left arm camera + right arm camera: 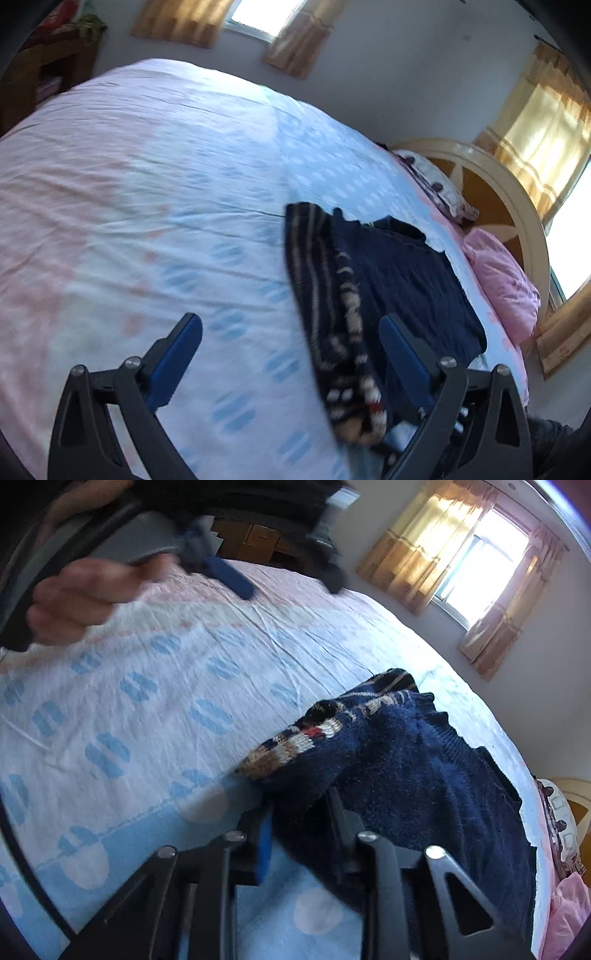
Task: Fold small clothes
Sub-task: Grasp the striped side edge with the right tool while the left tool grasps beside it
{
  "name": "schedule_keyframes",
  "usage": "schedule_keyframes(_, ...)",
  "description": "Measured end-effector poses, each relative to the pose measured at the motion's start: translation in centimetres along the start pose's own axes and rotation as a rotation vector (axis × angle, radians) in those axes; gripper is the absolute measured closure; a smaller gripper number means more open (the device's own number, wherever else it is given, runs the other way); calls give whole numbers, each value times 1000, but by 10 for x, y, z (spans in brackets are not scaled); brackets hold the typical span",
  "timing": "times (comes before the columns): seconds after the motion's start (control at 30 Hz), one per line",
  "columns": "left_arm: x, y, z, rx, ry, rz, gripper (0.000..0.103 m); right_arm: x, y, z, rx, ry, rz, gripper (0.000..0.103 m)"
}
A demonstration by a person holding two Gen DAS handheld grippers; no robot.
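Sweater [406, 768] edge pinched in right gripper [301, 812]; left gripper [291, 328] wide over bare bedsheet [147, 184].

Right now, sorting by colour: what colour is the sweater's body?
Navy blue sweater; right wrist view shows it best.

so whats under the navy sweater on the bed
The navy sweater lies straight on the bed sheet, which shows all round it. The right gripper pinches its near edge. Anything beneath the knit is covered.
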State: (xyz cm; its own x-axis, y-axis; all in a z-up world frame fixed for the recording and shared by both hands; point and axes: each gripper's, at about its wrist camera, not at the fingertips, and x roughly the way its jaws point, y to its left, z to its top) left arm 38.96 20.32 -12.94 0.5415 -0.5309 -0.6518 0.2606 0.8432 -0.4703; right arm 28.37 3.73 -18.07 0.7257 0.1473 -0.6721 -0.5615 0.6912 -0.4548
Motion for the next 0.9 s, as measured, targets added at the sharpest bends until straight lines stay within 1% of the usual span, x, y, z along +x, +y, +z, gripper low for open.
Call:
schedule_keyframes(0.13,40,-11,16,31,51,-3,4,2,2,-1,-3,-5,-9,79)
schedule_keyframes(0.23,65,-10,26,-1,71,-25,4,2,2,-2,-2,-8,-10,79)
schedule_keyframes(0.33,81,-8,32,-34,90,-62,4,1,1,-2,9,-10,0,79)
schedule_keyframes(0.4,88,-10,34,-32,93,-72,4,2,3,-3,5,-12,-5,79)
schedule_keyframes(0.57,100,-16,37,-20,117,-141,4,1,8,-3,-15,-14,-28,79)
schedule_keyframes(0.63,107,-15,37,-27,136,-151,6,1,9,-3,-16,-15,-29,79)
schedule_keyframes(0.67,107,-15,37,-23,130,-152,8,0,10,-3,-16,-15,-30,79)
schedule_keyframes(0.7,106,-16,37,-15,123,-145,18,0,11,-3,-17,-15,-31,79)
schedule_keyframes(0.73,106,-15,36,-16,130,-156,31,-1,12,-3,-19,-16,-33,79)
schedule_keyframes(0.77,107,-14,35,-17,143,-168,37,-2,13,-3,-20,-16,-35,79)
schedule_keyframes(0.8,109,-14,35,-16,141,-162,49,-2,14,-3,-23,-16,-38,79)
schedule_keyframes(0.83,107,-12,34,-26,130,-144,66,-3,15,-3,-25,-16,-40,79)
schedule_keyframes(0.9,107,-9,35,-47,121,-158,81,-4,17,-3,-31,-16,-45,79)
